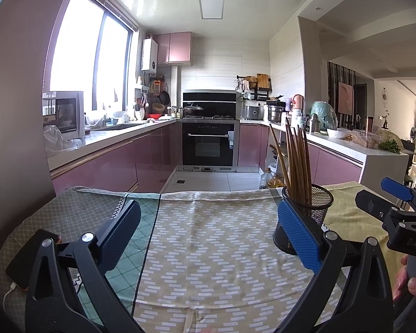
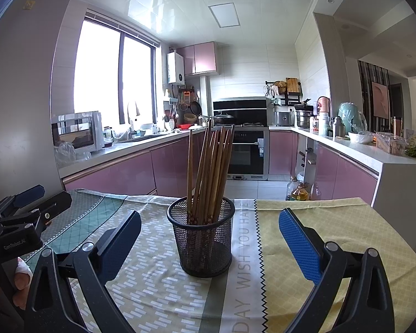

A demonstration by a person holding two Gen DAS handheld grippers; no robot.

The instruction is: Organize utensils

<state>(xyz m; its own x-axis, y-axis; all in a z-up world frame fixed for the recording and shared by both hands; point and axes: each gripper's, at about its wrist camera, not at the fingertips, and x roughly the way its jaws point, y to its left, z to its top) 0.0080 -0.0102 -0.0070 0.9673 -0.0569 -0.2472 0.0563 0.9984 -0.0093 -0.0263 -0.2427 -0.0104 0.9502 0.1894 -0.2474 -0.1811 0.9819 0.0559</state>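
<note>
On the cloth-covered table (image 1: 208,236), seen from the left wrist camera, the left gripper (image 1: 208,236) hangs low with its jaws spread wide and nothing between them. A black mesh holder (image 1: 305,216) stands just beyond its right-hand blue pad (image 1: 299,236), which partly hides it, and a bundle of brown chopsticks (image 1: 295,161) stands in the holder, leaning a little to the left. At the far right edge the right gripper (image 1: 385,197) comes into view from the side, a hand (image 1: 410,280) wrapped round its grip; from this angle I cannot tell how its jaws stand. A phone (image 1: 27,258) with a white cable lies on the cloth at the left.

From the right wrist camera, the right gripper (image 2: 210,233) has its jaws spread wide, holding nothing. The holder (image 2: 201,236) sits upright on the cloth between and just ahead of the two blue pads, clear of both, with the chopsticks (image 2: 210,166) fanned upward out of it. The left gripper (image 2: 33,202) shows at the left edge, with fingers (image 2: 20,274) below it. Behind everything runs a kitchen with pink cabinets (image 2: 119,174).
</note>
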